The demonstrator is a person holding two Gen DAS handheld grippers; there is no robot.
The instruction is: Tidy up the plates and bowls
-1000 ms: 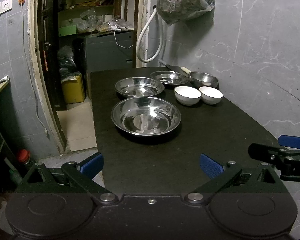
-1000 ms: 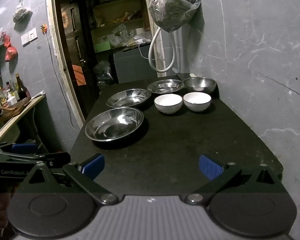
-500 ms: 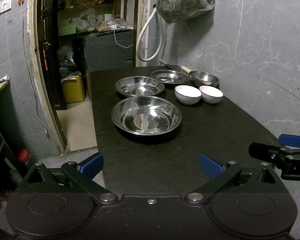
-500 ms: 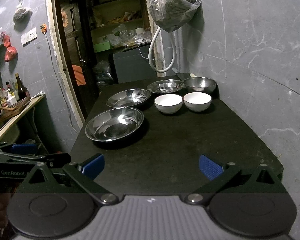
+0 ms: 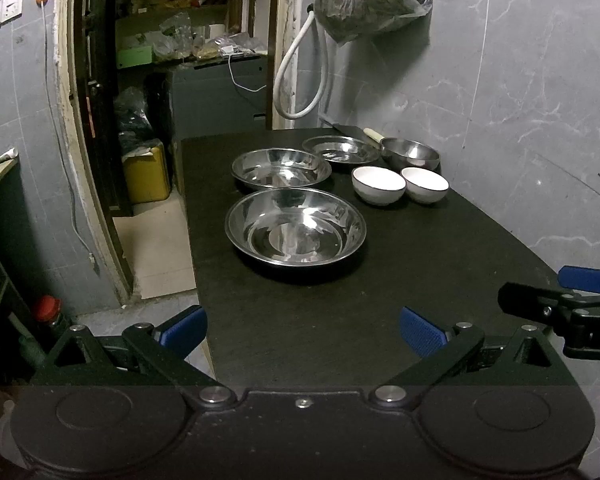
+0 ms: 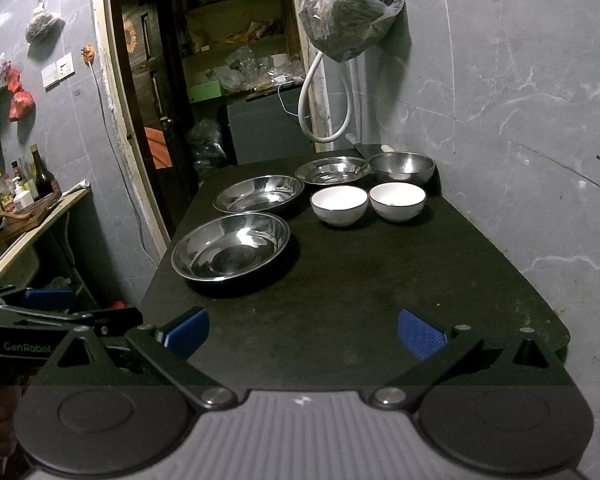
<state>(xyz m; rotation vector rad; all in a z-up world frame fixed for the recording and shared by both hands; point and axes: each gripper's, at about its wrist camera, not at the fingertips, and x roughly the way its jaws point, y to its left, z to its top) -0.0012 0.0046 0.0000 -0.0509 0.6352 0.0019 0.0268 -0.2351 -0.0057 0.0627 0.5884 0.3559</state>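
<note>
Nothing on the counter (image 5: 440, 264) has shifted since a second ago. Three steel plates: near plate (image 5: 295, 231), middle plate (image 5: 281, 167), far plate (image 5: 341, 149), rims up, lined toward the wall. One steel bowl (image 5: 410, 153); two white bowls (image 5: 378, 185) (image 5: 425, 184) side by side, mouths up. Left tongs (image 5: 302, 325) and right tongs (image 6: 302, 331): jaws spread wide, empty, at the counter's near edge.

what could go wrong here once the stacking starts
The nearest steel plate sits close to the table's left edge; a clumsy nudge might push it off. The two white bowls look nearly touching, so open tongs reaching for one may knock the other.
</note>
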